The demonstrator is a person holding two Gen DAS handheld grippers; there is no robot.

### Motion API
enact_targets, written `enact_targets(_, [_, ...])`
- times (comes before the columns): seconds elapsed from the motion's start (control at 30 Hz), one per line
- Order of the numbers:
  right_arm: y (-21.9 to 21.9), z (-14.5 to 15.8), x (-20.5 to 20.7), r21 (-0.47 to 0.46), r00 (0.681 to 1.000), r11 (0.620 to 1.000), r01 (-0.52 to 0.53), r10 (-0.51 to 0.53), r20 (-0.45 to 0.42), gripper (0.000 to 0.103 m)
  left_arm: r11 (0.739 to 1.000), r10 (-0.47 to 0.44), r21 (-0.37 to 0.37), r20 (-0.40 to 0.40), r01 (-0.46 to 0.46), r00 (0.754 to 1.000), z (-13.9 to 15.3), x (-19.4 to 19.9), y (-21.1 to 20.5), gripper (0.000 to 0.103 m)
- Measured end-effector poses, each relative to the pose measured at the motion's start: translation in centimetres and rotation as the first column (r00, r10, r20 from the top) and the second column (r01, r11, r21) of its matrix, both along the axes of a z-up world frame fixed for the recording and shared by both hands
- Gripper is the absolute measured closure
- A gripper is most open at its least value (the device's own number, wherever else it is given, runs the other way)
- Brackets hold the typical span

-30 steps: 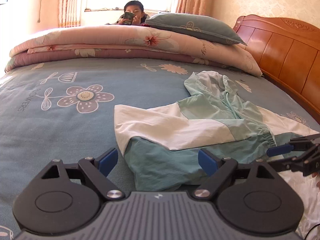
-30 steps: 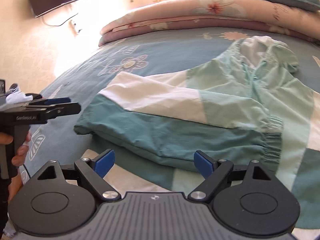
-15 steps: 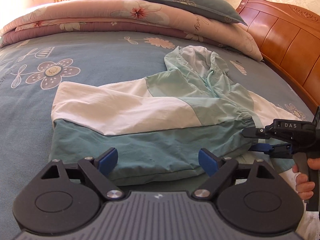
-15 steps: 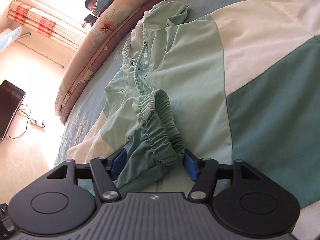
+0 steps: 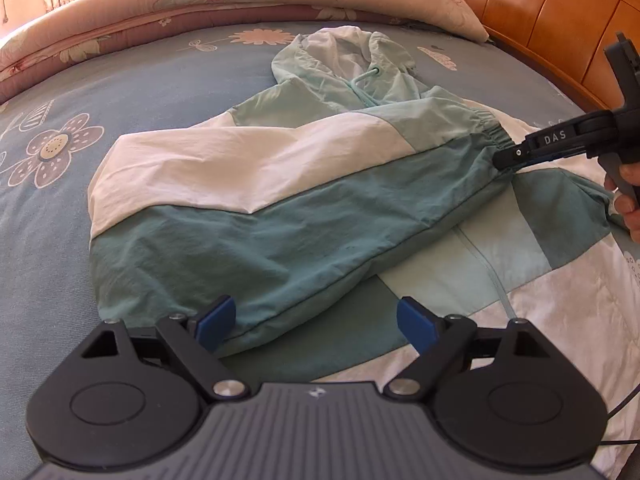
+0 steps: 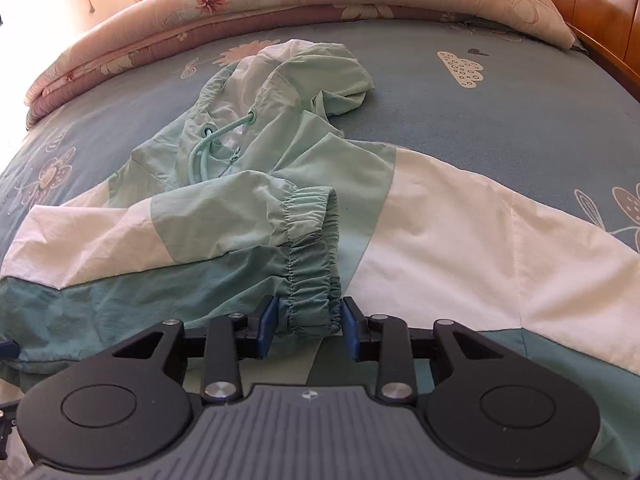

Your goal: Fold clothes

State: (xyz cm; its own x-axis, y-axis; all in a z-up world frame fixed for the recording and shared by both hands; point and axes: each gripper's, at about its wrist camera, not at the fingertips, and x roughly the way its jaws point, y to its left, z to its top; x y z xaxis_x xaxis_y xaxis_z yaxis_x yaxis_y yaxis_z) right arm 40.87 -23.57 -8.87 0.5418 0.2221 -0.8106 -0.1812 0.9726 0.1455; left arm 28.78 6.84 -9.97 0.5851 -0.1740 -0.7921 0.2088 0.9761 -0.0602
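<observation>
One jacket, one elastic cuff between two right gripper fingers.

Sunlit blue floral bedsheet, folded pink quilt, wooden headboard.

Two matching black hand-held grippers with blue pads

The left gripper, at the bottom of its frame, has a ribbed grey body, two round black discs, angled black link arms with silver screws, and blue pads. The right gripper is built alike; at the right edge of the left view it shows white "DAS" lettering, a grey handle, and a thin black cable at lower right.
</observation>
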Motion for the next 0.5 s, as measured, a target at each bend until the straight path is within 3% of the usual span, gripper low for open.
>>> enact_targets(0.07, [0.3,0.2,-0.6,-0.041,1.000,0.999,-0.005,0.005,0.014,0.062,1.000,0.010,0.005,0.009,-0.010,1.000,0.2,-0.5,0.0,0.015])
enact_targets(0.33, [1.7,3.0,-3.3,-0.192,0.994,0.980,-0.058,0.074,0.077,0.058,0.990,0.013,0.139,0.006,-0.014,1.000,-0.9,-0.4,-3.0,0.015])
enact_targets(0.5, [4.4,5.5,-3.5,-0.189,0.972,0.965,-0.182,0.206,0.114,0.059,0.993,0.062,0.095,0.050,-0.066,0.997,1.3,-0.5,-2.0,0.015])
